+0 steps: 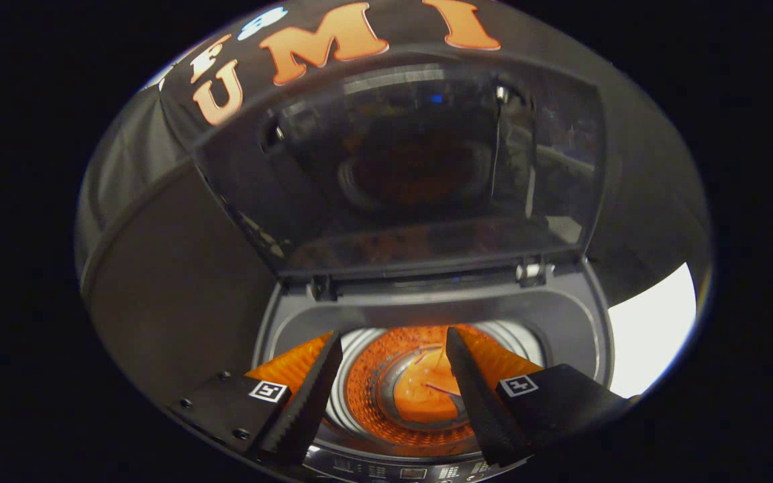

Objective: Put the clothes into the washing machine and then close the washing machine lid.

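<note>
I look down into a top-loading washing machine [564, 322] whose glass lid [413, 168] stands raised upright behind the opening. Deep in the drum [373, 409] lies an orange piece of clothing [423, 396], and the perforated drum wall around it glows orange. My gripper [393, 334] hovers above the opening, open, with nothing between its fingers. The clothing shows in the gap between the fingers, well below them.
The machine's control panel [413, 471] runs along the near edge under the fingers. The lid's hinges [531, 272] sit at the back of the opening. Dark booth cloth [172, 282] hangs to the left, and a bright white patch [648, 329] lies to the right.
</note>
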Available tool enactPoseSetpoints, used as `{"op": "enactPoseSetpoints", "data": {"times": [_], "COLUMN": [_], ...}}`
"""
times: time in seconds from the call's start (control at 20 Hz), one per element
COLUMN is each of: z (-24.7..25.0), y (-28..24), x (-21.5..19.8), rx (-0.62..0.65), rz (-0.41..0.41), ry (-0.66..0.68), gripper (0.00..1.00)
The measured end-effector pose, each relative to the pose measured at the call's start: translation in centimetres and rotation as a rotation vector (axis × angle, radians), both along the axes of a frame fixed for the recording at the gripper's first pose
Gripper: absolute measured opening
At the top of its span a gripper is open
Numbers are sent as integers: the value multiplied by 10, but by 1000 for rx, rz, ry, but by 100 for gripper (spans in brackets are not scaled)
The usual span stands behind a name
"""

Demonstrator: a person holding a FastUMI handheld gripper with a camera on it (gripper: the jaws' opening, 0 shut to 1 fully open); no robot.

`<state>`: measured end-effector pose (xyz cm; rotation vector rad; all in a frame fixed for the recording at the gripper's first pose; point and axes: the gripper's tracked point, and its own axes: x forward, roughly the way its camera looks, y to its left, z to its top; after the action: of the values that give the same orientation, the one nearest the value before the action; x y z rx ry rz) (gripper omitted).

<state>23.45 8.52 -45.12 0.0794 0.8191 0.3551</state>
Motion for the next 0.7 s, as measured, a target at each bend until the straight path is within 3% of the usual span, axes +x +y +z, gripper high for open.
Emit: {"op": "enactPoseSetpoints", "data": {"times": [0.25,0.45,0.7], "z": [112,211,271], "y": [2,9,17], "x": [13,20,54], "rx": [45,106,142], "rz": [-14,-20,-17], "ry": [-237,-350,-436], "gripper": [99,99,98]}}
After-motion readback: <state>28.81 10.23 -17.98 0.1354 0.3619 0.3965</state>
